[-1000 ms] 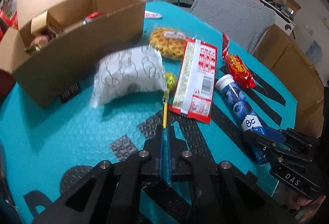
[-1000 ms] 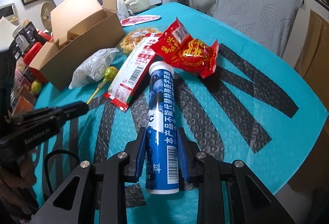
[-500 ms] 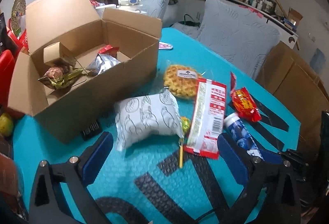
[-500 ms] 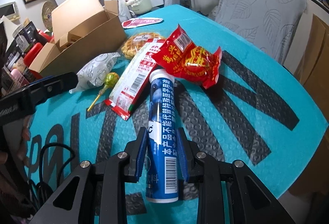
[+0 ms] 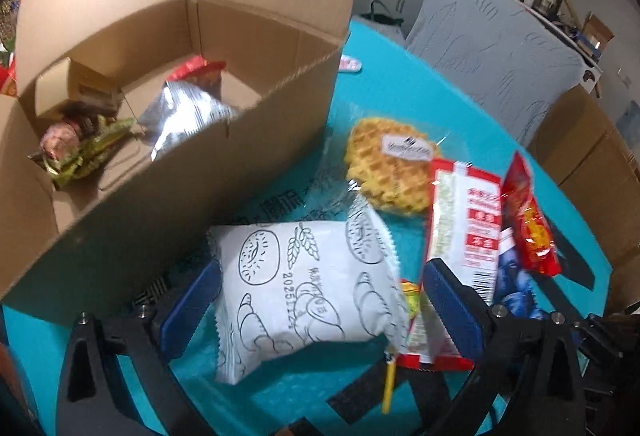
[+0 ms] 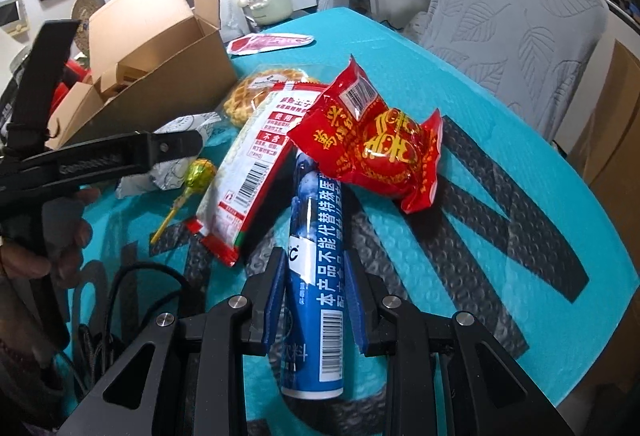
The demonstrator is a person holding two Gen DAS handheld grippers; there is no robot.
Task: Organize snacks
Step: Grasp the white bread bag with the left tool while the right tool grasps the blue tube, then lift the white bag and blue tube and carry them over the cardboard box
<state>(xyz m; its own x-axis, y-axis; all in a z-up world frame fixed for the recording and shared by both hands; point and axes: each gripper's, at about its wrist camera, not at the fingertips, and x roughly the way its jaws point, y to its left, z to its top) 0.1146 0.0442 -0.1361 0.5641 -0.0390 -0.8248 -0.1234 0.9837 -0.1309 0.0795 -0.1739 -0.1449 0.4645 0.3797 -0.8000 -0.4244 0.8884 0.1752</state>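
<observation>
My left gripper [image 5: 316,300] is spread wide, straddling the white printed bread packet [image 5: 304,288] at lower centre, pads not touching, set up to lift it. The open brown cardboard box [image 5: 256,140], upper left, already holds snacks. My right gripper [image 6: 314,300] is clamped on the blue cylindrical tablet tube [image 6: 316,236], keeping it ready.

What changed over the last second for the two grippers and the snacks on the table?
The left gripper went from shut to wide open and moved forward; its fingers now flank the white bread packet without pressing it. The right gripper stayed clamped on the blue tube. The cardboard box, waffle and red packet lie as before.
</observation>
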